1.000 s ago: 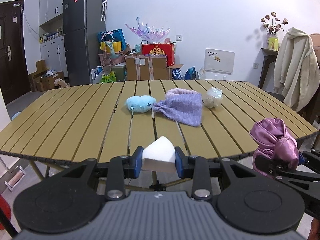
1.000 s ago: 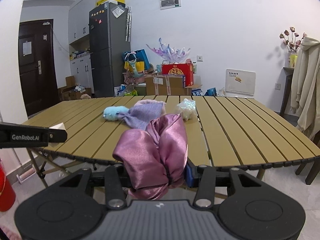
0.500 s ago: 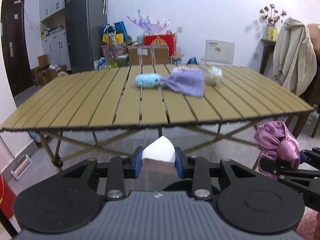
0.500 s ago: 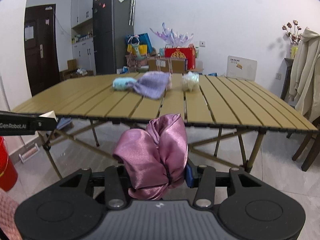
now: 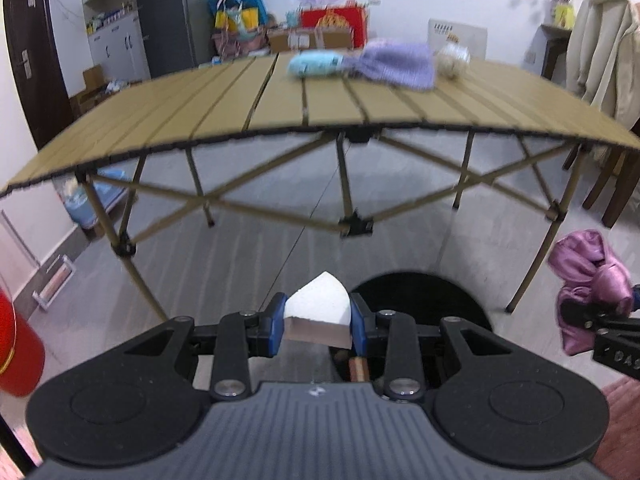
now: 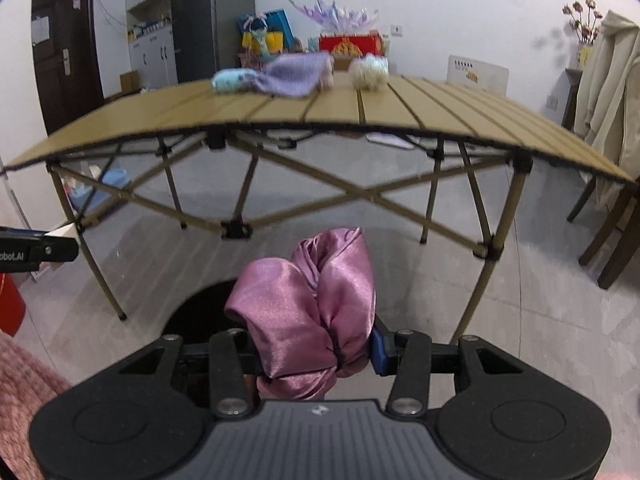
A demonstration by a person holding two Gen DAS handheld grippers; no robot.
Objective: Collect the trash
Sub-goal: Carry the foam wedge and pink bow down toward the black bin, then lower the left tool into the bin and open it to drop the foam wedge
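A: Left view: left gripper [image 5: 318,326] pinching a white wedge [image 5: 318,306], blue pads pressed on both its sides. Under it, a dark round bin [image 5: 420,300] on the floor. Far right, the right gripper [image 5: 600,314] side-on, with a pink cloth [image 5: 588,276] bunched in it.

B: Right view: same pink cloth [image 6: 312,308] from behind, clamped in the right gripper [image 6: 316,354]. One blue pad [image 6: 378,350] visible, the other buried in fabric. Bin [image 6: 208,312] only partly seen behind the cloth. At the left edge, just the tip of the left gripper [image 6: 60,242] and a sliver of wedge [image 6: 62,232].

A: On the slatted table [image 5: 240,112], well beyond both: blue plush [image 5: 316,64], purple knit [image 5: 396,64], pale ball [image 5: 452,60], close in a row. Blurred.

B: Crossed table legs, grey tile floor [image 6: 540,300]. Red can [image 5: 16,352] at left. Fridge [image 5: 176,12], dark door [image 6: 66,44], boxes along the back wall, coat [image 6: 612,80] on a chair at right.
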